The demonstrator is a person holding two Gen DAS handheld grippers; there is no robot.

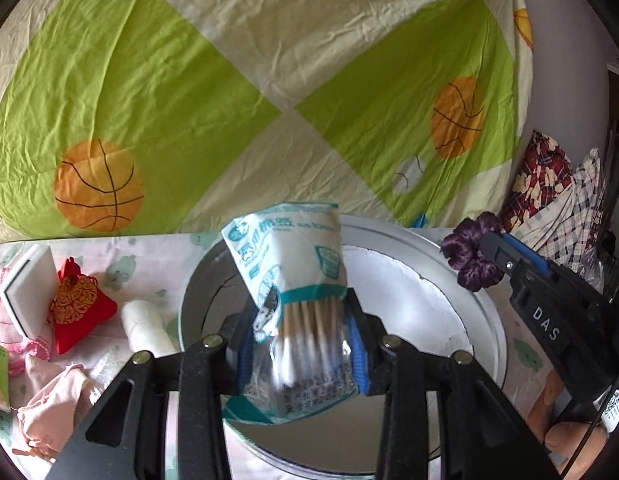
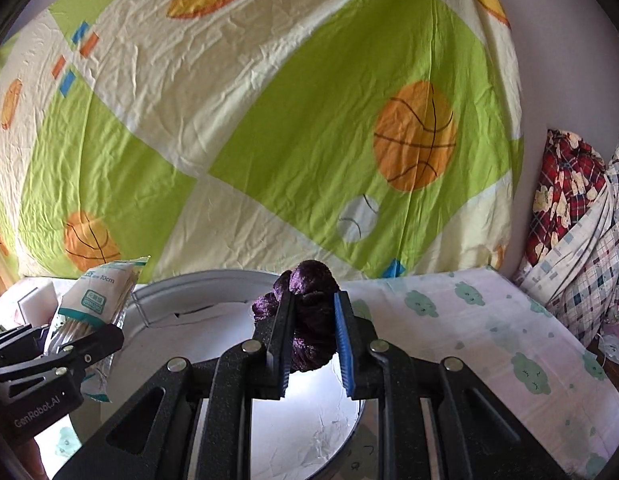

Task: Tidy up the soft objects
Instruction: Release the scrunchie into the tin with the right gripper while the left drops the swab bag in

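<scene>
Left gripper [image 1: 305, 344] clamps a swab pack [image 1: 293, 280]; right gripper [image 2: 311, 336] pinches a scrunchie [image 2: 309, 312]. Both hover above the tin [image 1: 481, 312]; best lowered before release.

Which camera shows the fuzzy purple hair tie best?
The right wrist view: the purple hair tie sits large and centred in the right claw. The left wrist view shows it smaller, off at the right edge, partly hidden by that claw.

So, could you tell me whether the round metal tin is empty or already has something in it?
Empty, as far as it shows: the tin has only white lining inside; the cotton swab packet hangs above it in the left gripper.
</scene>
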